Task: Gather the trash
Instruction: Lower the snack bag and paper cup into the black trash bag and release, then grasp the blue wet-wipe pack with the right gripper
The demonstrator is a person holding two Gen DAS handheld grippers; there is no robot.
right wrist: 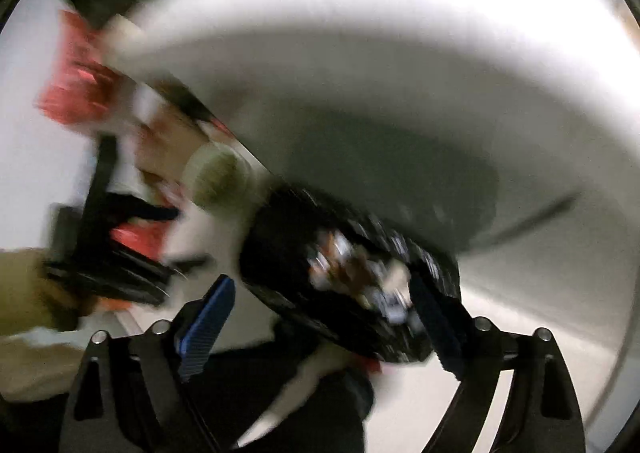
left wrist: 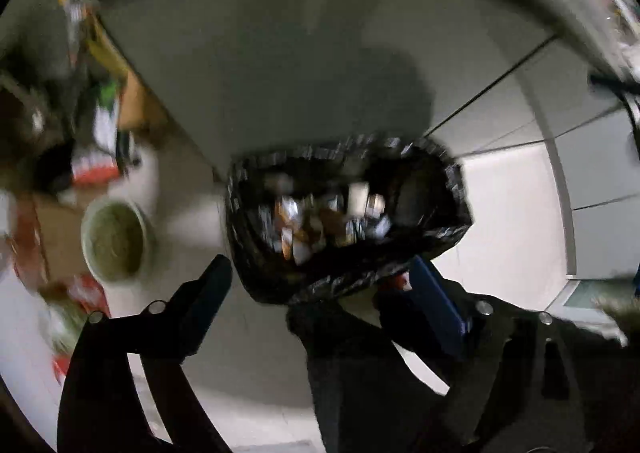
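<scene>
Trash bag [left wrist: 348, 221] (black, crinkled) | seemingly full | both tongs spread, empty

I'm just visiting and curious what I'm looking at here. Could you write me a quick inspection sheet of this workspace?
Surface: pale floor, with a grey wall behind the bin.
Job's things: bin lined with a black plastic bag, mixed wrappers and scraps inside.
Clutter: round pale bowl of greenish-brown contents left of the bin; blurred red packaging and a brown cardboard box beyond it.
Grippers: left gripper open, nothing between its fingers; right gripper open, also empty. Both hover over the bin.
Cables: nothing seen.
Surroundings: dim room; both views are motion-blurred, the right one more, so small details are unclear.
</scene>
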